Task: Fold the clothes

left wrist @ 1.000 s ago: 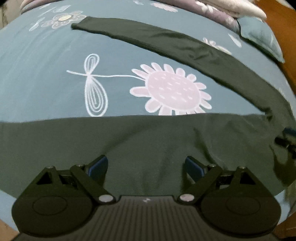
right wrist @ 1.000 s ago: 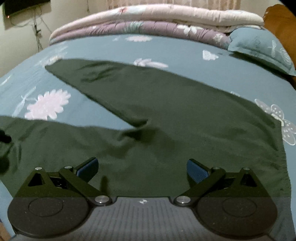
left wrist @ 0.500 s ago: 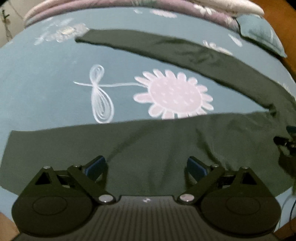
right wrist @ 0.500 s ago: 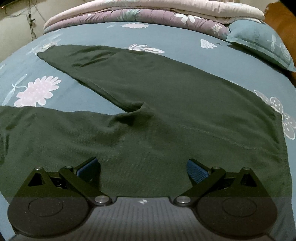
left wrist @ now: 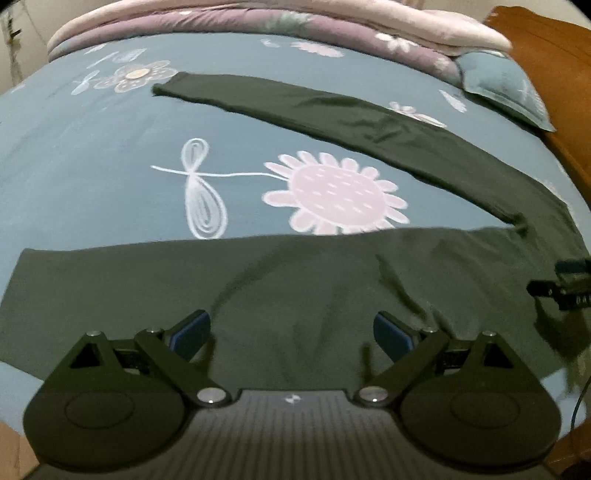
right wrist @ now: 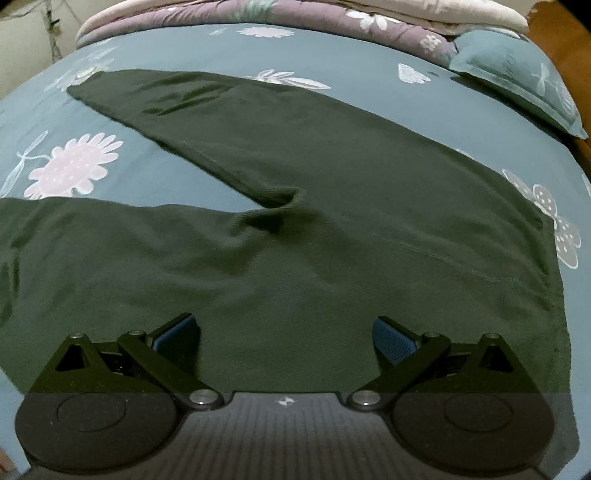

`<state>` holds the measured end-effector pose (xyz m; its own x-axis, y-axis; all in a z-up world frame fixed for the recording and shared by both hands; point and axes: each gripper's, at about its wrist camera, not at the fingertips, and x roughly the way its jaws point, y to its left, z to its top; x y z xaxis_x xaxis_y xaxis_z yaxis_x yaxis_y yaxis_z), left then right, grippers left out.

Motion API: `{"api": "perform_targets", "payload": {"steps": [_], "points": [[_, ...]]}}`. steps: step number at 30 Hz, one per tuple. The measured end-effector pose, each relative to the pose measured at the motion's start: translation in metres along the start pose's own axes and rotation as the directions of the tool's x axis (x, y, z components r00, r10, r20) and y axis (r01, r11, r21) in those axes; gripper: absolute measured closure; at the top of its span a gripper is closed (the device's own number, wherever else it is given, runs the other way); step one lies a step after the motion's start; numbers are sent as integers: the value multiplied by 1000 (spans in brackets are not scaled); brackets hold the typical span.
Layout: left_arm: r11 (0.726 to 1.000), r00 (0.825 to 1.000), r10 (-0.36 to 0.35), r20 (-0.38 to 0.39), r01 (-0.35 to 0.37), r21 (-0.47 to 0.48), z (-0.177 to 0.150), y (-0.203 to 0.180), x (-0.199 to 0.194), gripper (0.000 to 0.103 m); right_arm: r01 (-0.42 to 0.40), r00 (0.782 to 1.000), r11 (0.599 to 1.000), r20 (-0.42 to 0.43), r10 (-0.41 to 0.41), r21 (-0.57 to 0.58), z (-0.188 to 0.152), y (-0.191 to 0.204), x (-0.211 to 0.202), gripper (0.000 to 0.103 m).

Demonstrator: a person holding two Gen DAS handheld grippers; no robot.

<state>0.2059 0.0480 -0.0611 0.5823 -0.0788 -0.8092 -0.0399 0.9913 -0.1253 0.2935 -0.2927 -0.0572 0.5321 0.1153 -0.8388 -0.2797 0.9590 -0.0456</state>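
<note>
Since a second ago both cameras have pulled back and up, so more of the dark green trousers [right wrist: 332,221] shows: the near leg's cuff end, cut off earlier, now lies fully in the left wrist view, and the quilts at the head of the bed have come into sight.

No brand, label or readable writing shows anywhere; only a small pale mark sits on each tool's ribbed body.

Spread across a bed, the sheet [left wrist: 92,155] is teal, printed with pale pink flowers and a white dragonfly. Folded quilts [right wrist: 332,14] in pink and purple lie along the far edge, with a matching teal pillow [right wrist: 517,74] at the far right beside a brown wooden headboard [left wrist: 546,55]. A pale wall with dangling wires shows at the far left.

The trousers lie flat on the sheet with legs spread in a V, meeting at a small pucker at the crotch; the waistband is toward the right. The fabric is mostly smooth, with light creases.

Left tongs [left wrist: 291,336] hang released over the near leg, blue pads wide apart. Right tongs [right wrist: 286,338] hang released over the seat, gripping nothing.
</note>
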Motion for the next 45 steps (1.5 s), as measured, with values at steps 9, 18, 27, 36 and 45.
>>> {"api": "perform_targets", "payload": {"steps": [9, 18, 27, 36, 45], "points": [[996, 999, -13, 47, 16, -83, -8, 35, -5, 8, 56, 997, 998, 49, -54, -40, 2, 3, -38, 0], [968, 985, 169, 44, -157, -194, 23, 121, 18, 8, 61, 998, 998, -19, -61, 7, 0, 15, -25, 0], [995, 988, -58, 141, 70, -78, 100, 118, 22, 8, 114, 987, 986, -129, -98, 119, 2, 31, -2, 0], [984, 975, -175, 135, 167, 65, 219, 126, 97, 8, 116, 985, 947, -155, -71, 300, 0, 22, 10, 0], [989, 988, -124, 87, 130, -68, 286, 177, 186, 8, 165, 963, 929, -258, -79, 331, 11, 22, 14, 0]]}}
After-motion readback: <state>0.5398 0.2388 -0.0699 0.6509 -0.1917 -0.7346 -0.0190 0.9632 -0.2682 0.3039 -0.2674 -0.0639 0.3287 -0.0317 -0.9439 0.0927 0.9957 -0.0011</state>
